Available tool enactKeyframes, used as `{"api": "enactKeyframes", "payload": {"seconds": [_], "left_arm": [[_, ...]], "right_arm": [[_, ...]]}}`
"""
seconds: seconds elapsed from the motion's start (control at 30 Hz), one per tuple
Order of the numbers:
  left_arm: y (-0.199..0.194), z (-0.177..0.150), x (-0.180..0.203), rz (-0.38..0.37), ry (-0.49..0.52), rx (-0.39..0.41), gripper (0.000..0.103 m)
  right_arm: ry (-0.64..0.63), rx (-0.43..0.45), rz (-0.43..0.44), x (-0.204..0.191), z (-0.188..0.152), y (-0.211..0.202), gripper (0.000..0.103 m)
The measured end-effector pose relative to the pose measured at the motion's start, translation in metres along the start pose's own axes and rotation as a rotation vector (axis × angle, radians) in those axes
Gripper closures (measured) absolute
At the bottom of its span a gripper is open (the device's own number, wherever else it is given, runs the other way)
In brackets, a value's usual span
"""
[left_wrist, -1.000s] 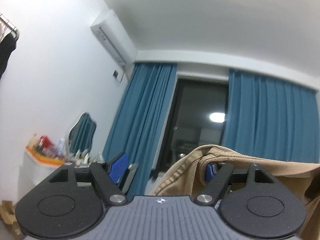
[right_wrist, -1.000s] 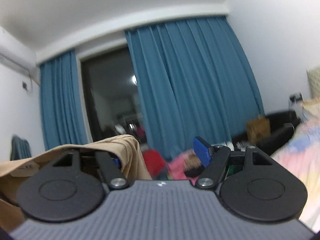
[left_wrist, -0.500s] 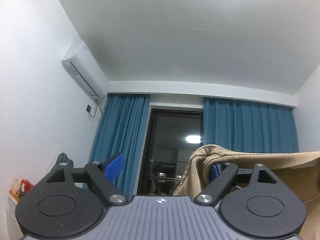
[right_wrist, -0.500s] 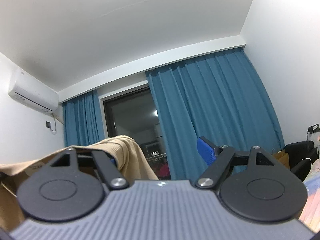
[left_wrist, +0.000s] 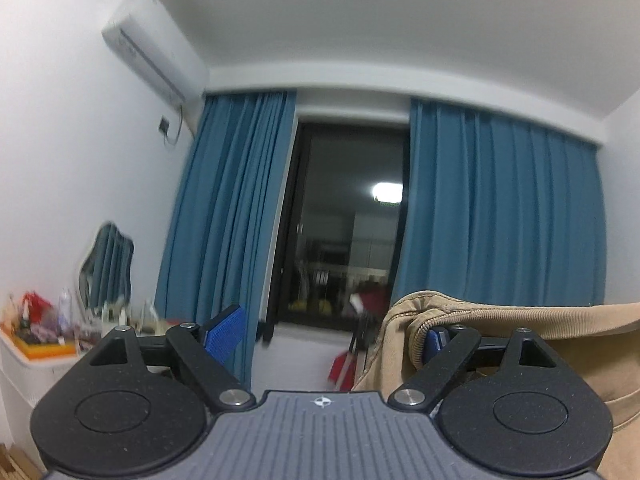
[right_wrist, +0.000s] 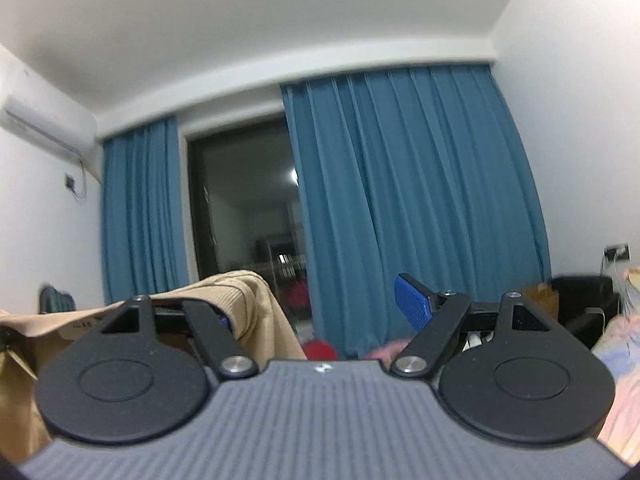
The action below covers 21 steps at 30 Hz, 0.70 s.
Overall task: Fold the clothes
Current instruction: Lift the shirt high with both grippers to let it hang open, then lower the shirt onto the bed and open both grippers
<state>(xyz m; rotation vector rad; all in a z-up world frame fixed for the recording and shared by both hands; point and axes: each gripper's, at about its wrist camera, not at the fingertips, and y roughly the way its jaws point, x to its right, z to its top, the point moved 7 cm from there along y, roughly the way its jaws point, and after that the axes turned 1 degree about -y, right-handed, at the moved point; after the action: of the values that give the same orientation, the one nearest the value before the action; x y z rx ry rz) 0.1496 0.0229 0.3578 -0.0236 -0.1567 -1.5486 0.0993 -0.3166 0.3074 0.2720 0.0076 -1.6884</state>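
Observation:
A tan garment [left_wrist: 520, 332] is held up in the air, stretched between my two grippers. In the left wrist view its ribbed edge drapes over the right finger, hiding most of that blue pad, while the left fingertip [left_wrist: 224, 332] stands bare. My left gripper [left_wrist: 330, 336] is open wide. In the right wrist view the tan garment [right_wrist: 240, 300] hangs over the left finger, and the right fingertip [right_wrist: 412, 304] is bare. My right gripper [right_wrist: 318, 314] is also open wide. Both point roughly level at the window wall.
Blue curtains [left_wrist: 228, 220] flank a dark glass door [left_wrist: 348, 224]. An air conditioner [left_wrist: 148, 56] is high on the left wall. A cluttered white shelf [left_wrist: 36, 344] and mirror [left_wrist: 106, 268] stand at left. Pastel bedding [right_wrist: 624, 344] and a black chair [right_wrist: 580, 300] lie at right.
Both cameras tilted up toward the ceiling half a second ago and have since dipped back toward the window. The garment stays hooked over one finger of each gripper.

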Motion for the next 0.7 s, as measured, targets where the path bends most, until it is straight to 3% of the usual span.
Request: {"api": "enactKeyframes", "payload": {"seconds": [0.17, 0.4, 0.5, 0.6, 0.7], "left_arm": [[0.092, -0.091, 0.004, 0.024, 0.051, -0.104, 0.013], [0.228, -0.287, 0.017, 0.058, 0.125, -0.325, 0.013], [0.263, -0.379, 0.016, 0.075, 0.146, -0.44, 0.013], [0.285, -0.46, 0.01, 0.065, 0.177, -0.553, 0.014], [0.293, -0.516, 0.007, 0.046, 0.214, -0.621, 0.014]], "right_arm": [[-0.013, -0.142, -0.05, 0.021, -0.112, 0.084, 0.024], [-0.06, -0.337, -0.13, 0.051, -0.282, 0.2, 0.025], [-0.073, -0.422, -0.161, 0.064, -0.354, 0.247, 0.026], [-0.031, -0.516, -0.162, 0.081, -0.419, 0.267, 0.026], [-0.026, -0.596, -0.164, 0.095, -0.465, 0.28, 0.026]]}}
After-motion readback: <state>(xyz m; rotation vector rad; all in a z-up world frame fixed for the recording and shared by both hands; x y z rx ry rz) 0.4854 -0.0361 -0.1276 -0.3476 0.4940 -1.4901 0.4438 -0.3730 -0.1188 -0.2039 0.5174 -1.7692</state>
